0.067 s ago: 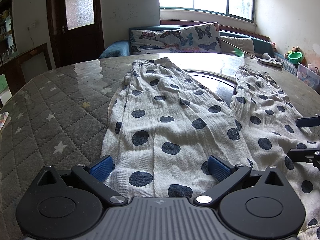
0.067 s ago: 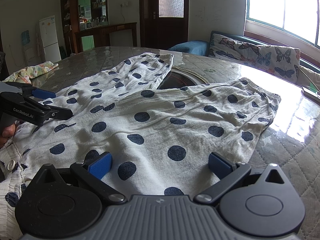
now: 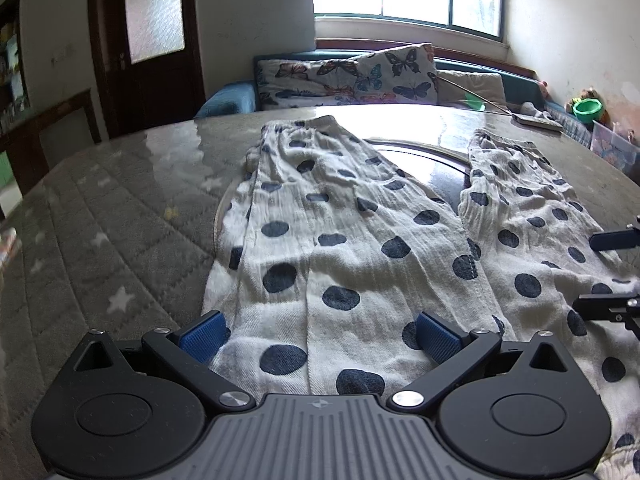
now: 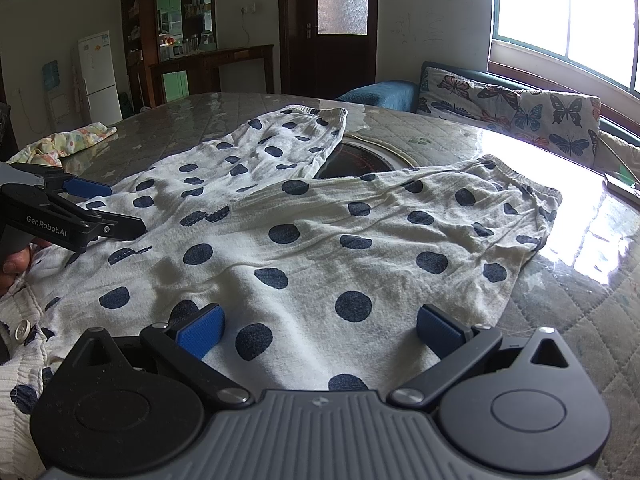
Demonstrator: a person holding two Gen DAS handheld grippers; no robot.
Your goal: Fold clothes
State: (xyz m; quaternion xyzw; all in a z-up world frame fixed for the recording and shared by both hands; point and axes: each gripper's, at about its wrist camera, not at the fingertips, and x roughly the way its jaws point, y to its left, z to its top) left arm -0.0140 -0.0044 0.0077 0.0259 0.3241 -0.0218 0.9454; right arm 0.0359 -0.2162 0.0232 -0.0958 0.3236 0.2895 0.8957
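I see one polka-dot trousers (image 3: 340, 248) ahead of both tongs, flat on desk (image 3: 120, 216); left tongs (image 3: 320, 334) agape, right tongs (image 4: 320, 330) agape, both empty.

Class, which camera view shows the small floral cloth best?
The right wrist view: the floral cloth lies bunched at the table's far left edge, beyond the polka-dot trousers. The left wrist view shows only a blurred sliver at its left border, too unclear to identify.
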